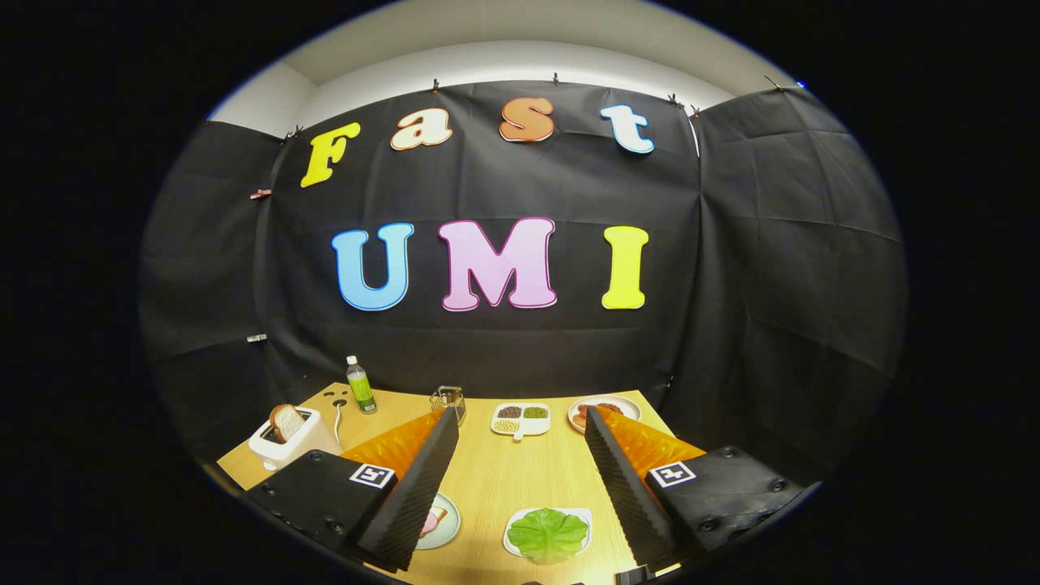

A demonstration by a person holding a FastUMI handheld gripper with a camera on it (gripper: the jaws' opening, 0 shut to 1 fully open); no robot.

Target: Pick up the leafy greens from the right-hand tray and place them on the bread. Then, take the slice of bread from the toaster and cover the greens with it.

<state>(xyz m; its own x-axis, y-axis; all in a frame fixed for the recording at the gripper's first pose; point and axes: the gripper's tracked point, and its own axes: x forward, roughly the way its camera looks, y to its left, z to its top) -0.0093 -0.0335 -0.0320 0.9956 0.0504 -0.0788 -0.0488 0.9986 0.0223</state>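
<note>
My gripper [520, 422] is open and held high above the wooden table [504, 479], with nothing between its fingers. Below and between the fingers, the leafy greens [548, 532] lie on a white tray [517, 543]. To their left, a plate [445, 524] with bread and a pink slice shows partly behind the left finger [414, 496]. The white toaster [291, 443] stands at the table's far left with a slice of bread [286, 420] sticking up out of it.
At the table's far edge stand a green bottle [360, 385], a small wire holder [448, 399], a divided white dish [521, 419] with beans and grains, and a plate of food [603, 410]. The toaster's cord [336, 418] trails on the table.
</note>
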